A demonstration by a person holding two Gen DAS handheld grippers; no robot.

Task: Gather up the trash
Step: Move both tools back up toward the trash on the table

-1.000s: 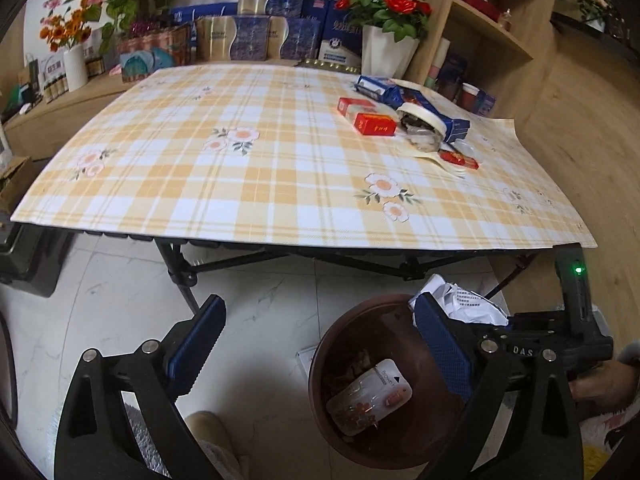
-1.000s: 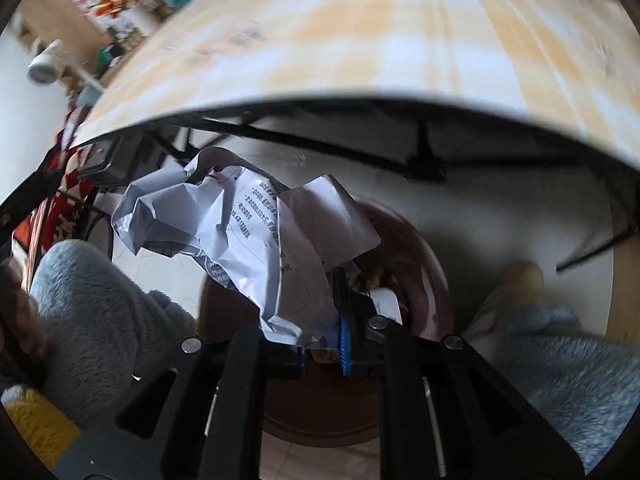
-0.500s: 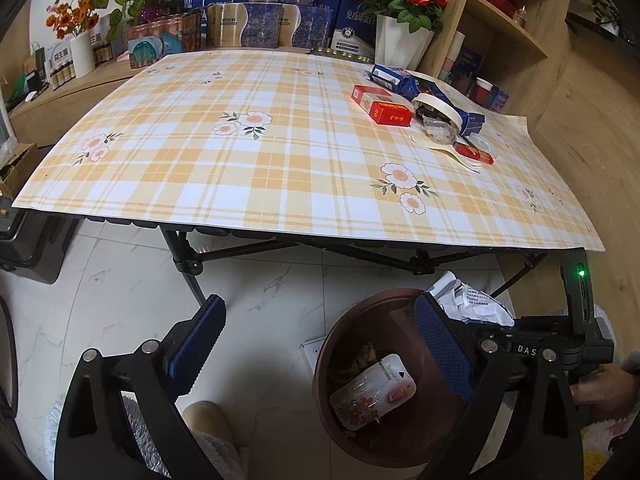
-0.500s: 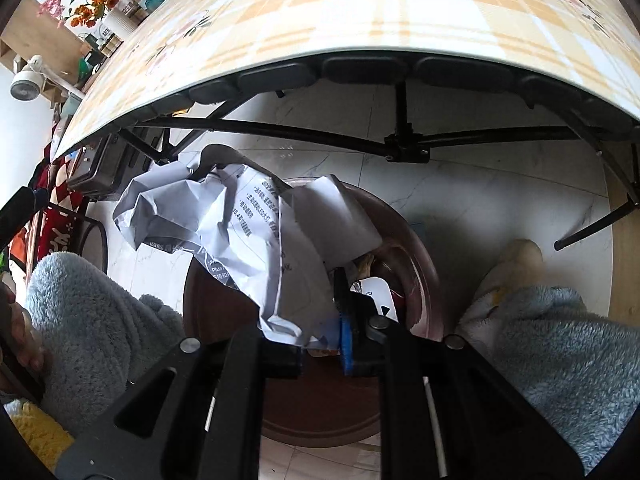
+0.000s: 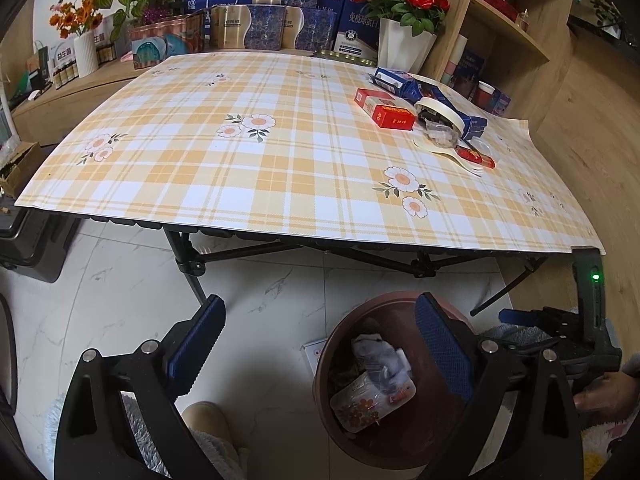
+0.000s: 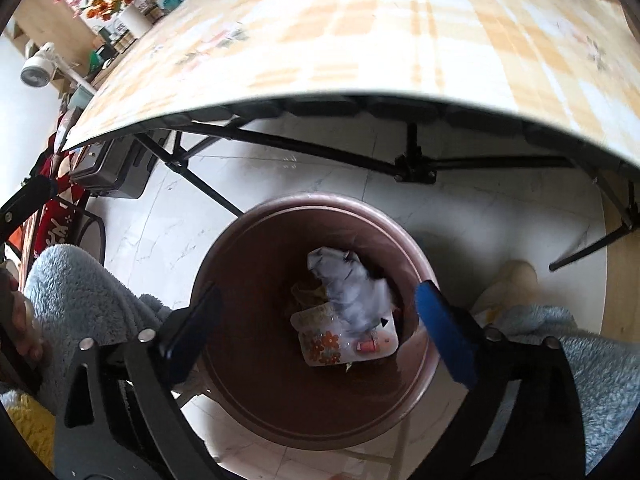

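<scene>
A brown round bin (image 6: 240,240) stands on the floor under the table's front edge. Crumpled white paper (image 6: 352,296) lies inside it on a flowered plastic packet (image 6: 332,340). My right gripper (image 6: 320,332) hangs over the bin with its jaws opening wide and nothing between them. My left gripper (image 5: 320,344) is open and empty beside the bin (image 5: 332,344), above the floor. On the plaid table (image 5: 280,168) lie red boxes (image 5: 384,110), a tape roll (image 5: 440,106), blue boxes (image 5: 400,80), a white plastic spoon (image 5: 448,154) and a small red packet (image 5: 476,157).
Black folding table legs (image 5: 188,260) cross behind the bin. A dark case (image 5: 32,248) sits on the floor at left. Vases of flowers (image 5: 404,44) and boxes line the back. A wooden shelf (image 5: 512,32) stands at right. Fuzzy slippers (image 6: 516,280) are near the bin.
The right gripper went from shut on the crumpled paper to wide open. The paper dropped into the bin. The left gripper stayed put.
</scene>
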